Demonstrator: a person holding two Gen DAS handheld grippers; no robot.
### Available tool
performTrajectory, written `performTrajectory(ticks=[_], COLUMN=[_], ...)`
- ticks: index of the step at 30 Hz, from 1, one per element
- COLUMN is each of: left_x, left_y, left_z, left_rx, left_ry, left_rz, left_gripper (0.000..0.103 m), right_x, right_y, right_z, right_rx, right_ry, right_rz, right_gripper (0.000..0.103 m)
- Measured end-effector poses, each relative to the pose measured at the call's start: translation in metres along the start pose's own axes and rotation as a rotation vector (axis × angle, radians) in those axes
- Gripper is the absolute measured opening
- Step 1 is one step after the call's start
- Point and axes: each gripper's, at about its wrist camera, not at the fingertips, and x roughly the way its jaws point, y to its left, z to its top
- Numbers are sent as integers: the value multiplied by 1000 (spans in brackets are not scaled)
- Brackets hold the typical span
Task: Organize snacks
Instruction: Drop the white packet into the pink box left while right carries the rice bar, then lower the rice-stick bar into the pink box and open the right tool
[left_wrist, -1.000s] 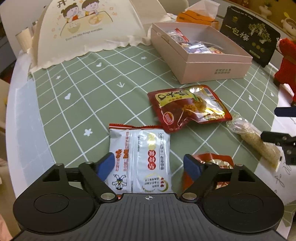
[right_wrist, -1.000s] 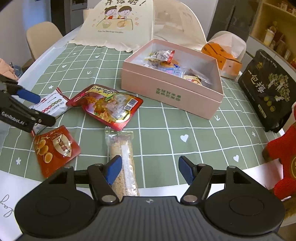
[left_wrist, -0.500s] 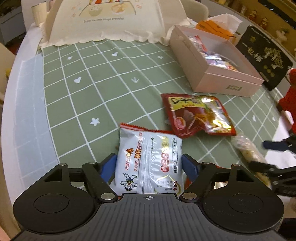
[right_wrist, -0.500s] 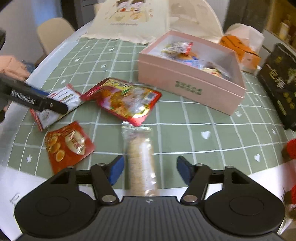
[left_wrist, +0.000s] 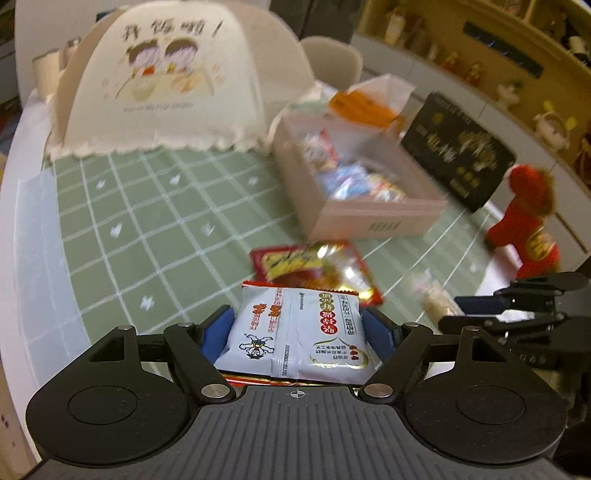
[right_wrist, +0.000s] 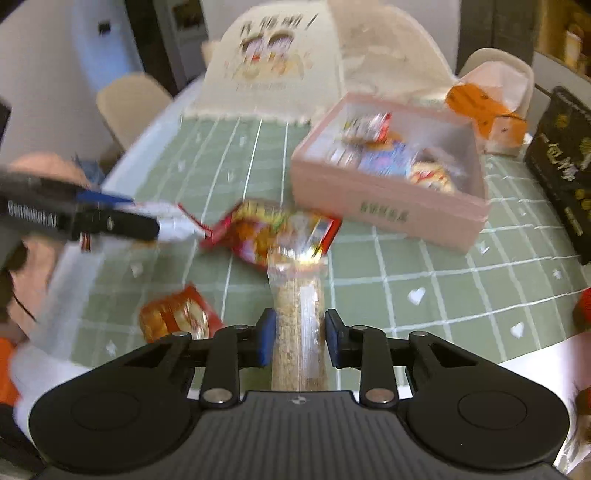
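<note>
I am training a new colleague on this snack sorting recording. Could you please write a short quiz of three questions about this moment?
1. True or false: the left claw is closed on the white snack packet.
2. What does the right claw grip? A) the small red cookie packet B) the clear packet of crumbly bar C) the black bag
3. Fill in: the pink box already contains several ____.

Key:
1. True; its blue pads press both sides of the packet.
2. B; the packet runs between the two pads.
3. Snacks; the large red packet and the cookie packet lie outside it on the green tablecloth.
</note>
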Motion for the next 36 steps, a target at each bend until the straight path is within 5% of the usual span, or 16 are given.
performTrajectory(ticks=[6,13,18,21,22,25,29,36], left_x=[-10,15,85,94,99,108,106,78], left_y=[-18,-45,-46,-32,-31,-40,-28,-4], left_z=[45,150,195,195,195,187,157,66], left_rx=[22,49,-16,-114,-110,-38,-116,-121], left_ry=[-126,-305,-190,-332,-325,-247,-147,1], left_rz=[-120,-220,-224,-198,-219,-215,-213,-111], left_gripper=[82,81,78,76,76,76,75,75], right_x=[-32,-37,-39,-30,-25,-11,5,58], right_y=[-18,-22,-27,-30,-31,-38,-46,-46], right_z=[20,28,15,-2,-6,-15,-9,36], right_rx=[43,55,105,128,135,184,267,299], right_ry=[-89,-142,-119,-55,-34,27,40,22], right_rz=[-28,-64,-111,-158,-174,-178,-134,-65], right_gripper=[20,19,21,27,28,29,32,49])
